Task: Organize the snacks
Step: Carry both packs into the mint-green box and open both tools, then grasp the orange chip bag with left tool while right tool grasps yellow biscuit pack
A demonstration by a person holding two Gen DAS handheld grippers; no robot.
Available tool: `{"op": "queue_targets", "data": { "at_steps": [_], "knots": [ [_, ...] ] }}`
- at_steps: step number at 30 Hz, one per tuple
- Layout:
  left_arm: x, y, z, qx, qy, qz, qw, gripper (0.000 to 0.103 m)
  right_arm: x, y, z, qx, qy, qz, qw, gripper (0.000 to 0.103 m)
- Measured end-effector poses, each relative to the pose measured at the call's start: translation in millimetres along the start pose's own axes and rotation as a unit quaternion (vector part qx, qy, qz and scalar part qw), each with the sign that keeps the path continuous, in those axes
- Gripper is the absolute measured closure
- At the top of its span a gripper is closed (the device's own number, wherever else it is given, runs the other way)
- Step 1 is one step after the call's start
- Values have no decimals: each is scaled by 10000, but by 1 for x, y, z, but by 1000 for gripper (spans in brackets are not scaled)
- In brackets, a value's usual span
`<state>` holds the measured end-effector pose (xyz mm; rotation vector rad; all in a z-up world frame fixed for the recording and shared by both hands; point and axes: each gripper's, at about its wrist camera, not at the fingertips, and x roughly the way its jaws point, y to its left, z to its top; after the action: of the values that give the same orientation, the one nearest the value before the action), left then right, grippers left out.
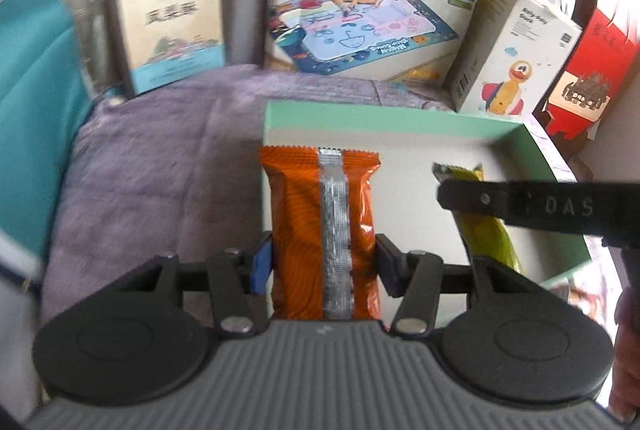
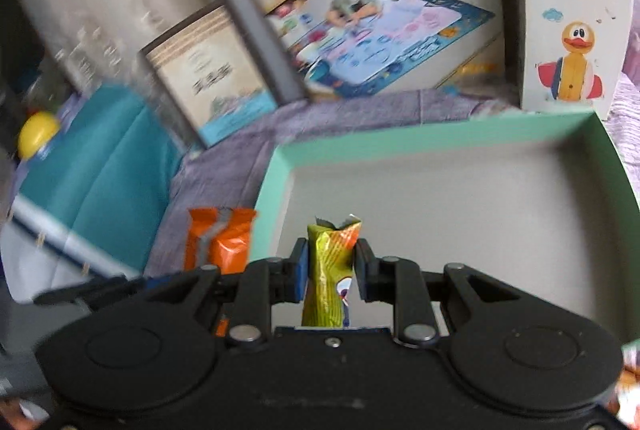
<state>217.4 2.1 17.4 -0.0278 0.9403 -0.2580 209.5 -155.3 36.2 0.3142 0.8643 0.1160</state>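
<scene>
My left gripper [image 1: 323, 262] is shut on an orange snack packet [image 1: 304, 214] with a silver seam, held upright over the left edge of a shallow mint-green box [image 1: 400, 116]. My right gripper [image 2: 331, 270] is shut on a narrow yellow-green snack packet [image 2: 329, 270], held above the near left part of the same mint-green box [image 2: 440, 136], whose grey floor shows bare. The yellow-green packet [image 1: 486, 234] and a right finger [image 1: 520, 208] also show at the right of the left wrist view. The orange packet [image 2: 224, 240] appears at the left of the right wrist view.
The box sits on a purple blanket [image 1: 160, 166]. Behind it stand a tea box [image 1: 172, 10], a drawing-mat toy box [image 1: 368, 14], a Roly-Poly Duck box [image 2: 572, 14] and a red box [image 1: 588, 62]. A teal cushion [image 1: 36, 82] lies at the left.
</scene>
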Motion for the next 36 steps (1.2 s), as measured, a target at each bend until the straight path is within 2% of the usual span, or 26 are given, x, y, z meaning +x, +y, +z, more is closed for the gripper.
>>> {"op": "queue_targets", "data": {
  "at_steps": [5, 12, 15, 17, 19, 21, 24, 25, 29, 31, 36],
  "knots": [
    [56, -8, 30, 211, 227, 85, 9995, 51, 53, -13, 35, 189, 52, -91, 9998, 80],
    [108, -2, 51, 324, 341, 416, 9980, 51, 114, -29, 52, 430, 230, -35, 9988, 80],
    [119, 0, 56, 340, 306, 488, 9978, 48, 133, -31, 52, 416, 247, 34, 9988, 79],
    [121, 0, 58, 335, 261, 480, 9979, 41, 141, -29, 54, 386, 211, 135, 9989, 75],
    [120, 0, 59, 256, 248, 300, 9989, 23, 139, -28, 54, 365, 147, 220, 9990, 64],
    [114, -5, 58, 262, 171, 238, 9992, 13, 131, -29, 54, 363, 76, 253, 9990, 56],
    [103, -14, 54, 341, 52, 368, 9987, 0, 112, -30, 52, 381, -23, 242, 9990, 31],
    [98, -16, 53, 366, 13, 397, 9985, 0, 106, -30, 50, 362, -73, 219, 9991, 25],
    [81, -16, 43, 294, 93, 364, 9989, 0, 80, -30, 44, 331, -113, 233, 9991, 19],
    [70, -14, 35, 294, 83, 397, 9987, 0, 66, -28, 37, 295, -138, 229, 9992, 10],
    [38, -8, 7, 211, 93, 420, 9989, 0, 30, -22, 13, 122, -192, 256, 9994, 2]
  ]
}}
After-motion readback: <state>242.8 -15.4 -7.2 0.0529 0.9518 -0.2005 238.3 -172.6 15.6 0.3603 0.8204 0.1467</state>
